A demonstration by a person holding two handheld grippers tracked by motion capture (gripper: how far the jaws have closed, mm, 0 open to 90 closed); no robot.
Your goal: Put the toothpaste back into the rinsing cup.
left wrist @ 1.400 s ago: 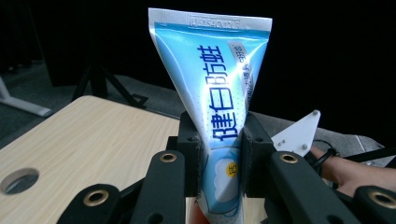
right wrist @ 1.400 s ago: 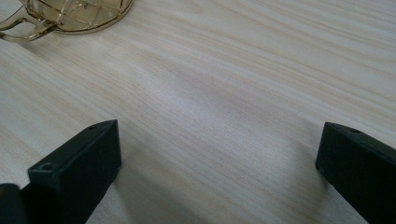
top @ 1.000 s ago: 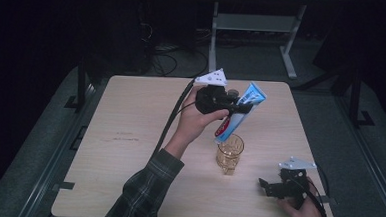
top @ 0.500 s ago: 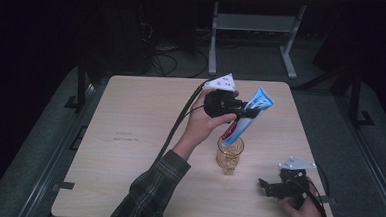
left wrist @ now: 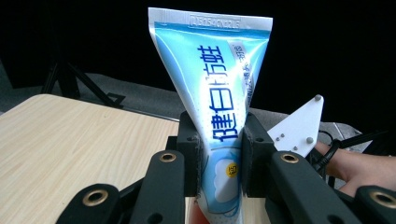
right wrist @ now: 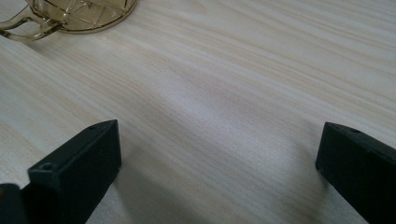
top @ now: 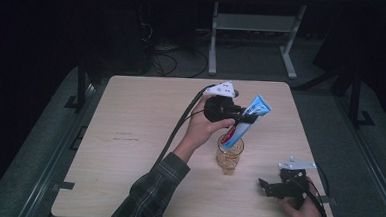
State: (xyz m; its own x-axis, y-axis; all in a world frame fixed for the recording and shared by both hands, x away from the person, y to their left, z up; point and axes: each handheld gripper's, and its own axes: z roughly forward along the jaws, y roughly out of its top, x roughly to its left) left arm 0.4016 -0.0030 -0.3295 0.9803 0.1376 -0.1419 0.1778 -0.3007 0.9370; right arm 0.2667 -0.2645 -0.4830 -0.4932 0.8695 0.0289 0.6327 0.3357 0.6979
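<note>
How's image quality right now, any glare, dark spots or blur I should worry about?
High view: dim, surroundings black, table evenly lit, cup slightly soft. Left gripper view: toothpaste tube sharp, mild sheen, black background. Right gripper view: pale glare patch on the wood, near pads blurred.

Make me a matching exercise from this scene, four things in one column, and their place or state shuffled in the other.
Column one:
1. toothpaste tube
2. amber glass cup
3. left hand-held gripper
4. right hand-held gripper

Column two:
A. open, low at the table's near right corner
B. standing on the table, under the tube's lower end
C. blue and white, tilted, clamped between two black pads
D. shut on the tube, raised above the cup

Pairs: 1-C, 2-B, 3-D, 4-A
</note>
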